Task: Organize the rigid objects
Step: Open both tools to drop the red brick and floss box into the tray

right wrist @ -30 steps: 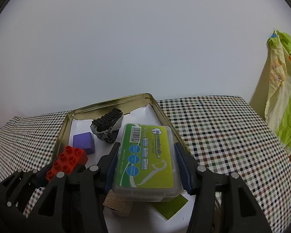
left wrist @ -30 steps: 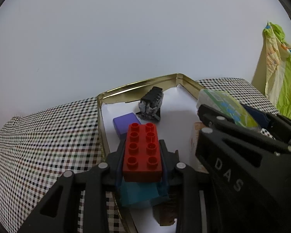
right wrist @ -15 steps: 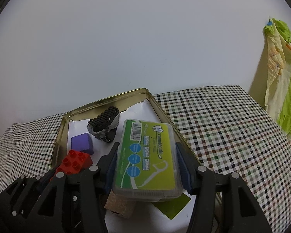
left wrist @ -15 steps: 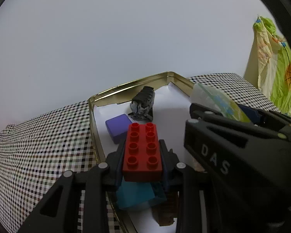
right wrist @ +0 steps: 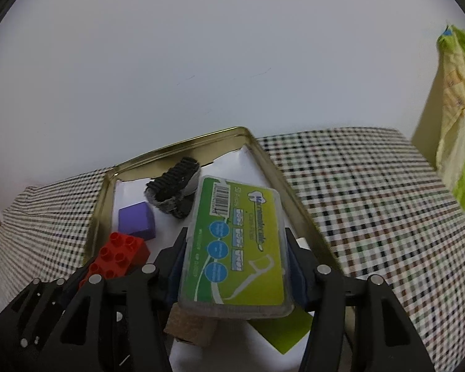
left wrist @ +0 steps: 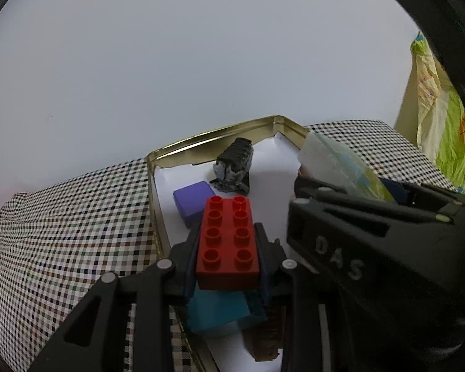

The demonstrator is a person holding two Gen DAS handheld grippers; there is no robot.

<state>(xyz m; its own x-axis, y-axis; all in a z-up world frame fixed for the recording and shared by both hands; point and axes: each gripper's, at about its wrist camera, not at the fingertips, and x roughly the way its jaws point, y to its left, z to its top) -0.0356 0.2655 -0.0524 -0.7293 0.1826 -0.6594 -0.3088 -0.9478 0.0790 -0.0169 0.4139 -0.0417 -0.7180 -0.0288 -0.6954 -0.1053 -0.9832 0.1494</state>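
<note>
A gold tin tray with a white liner sits on a checked tablecloth. My left gripper is shut on a red studded brick held over the tray's near left part. The same brick shows at lower left in the right wrist view. My right gripper is shut on a green floss-pick box, held above the tray's right side. In the left wrist view the right gripper's black body stands close on the right.
Inside the tray lie a purple cube, a black-and-grey lump, a teal block, a cork piece and a green card. A yellow-green cloth hangs at far right. A white wall stands behind.
The right gripper with the floss box has shifted a little and fills more of the left wrist view. The left gripper keeps the red brick in the same place.
</note>
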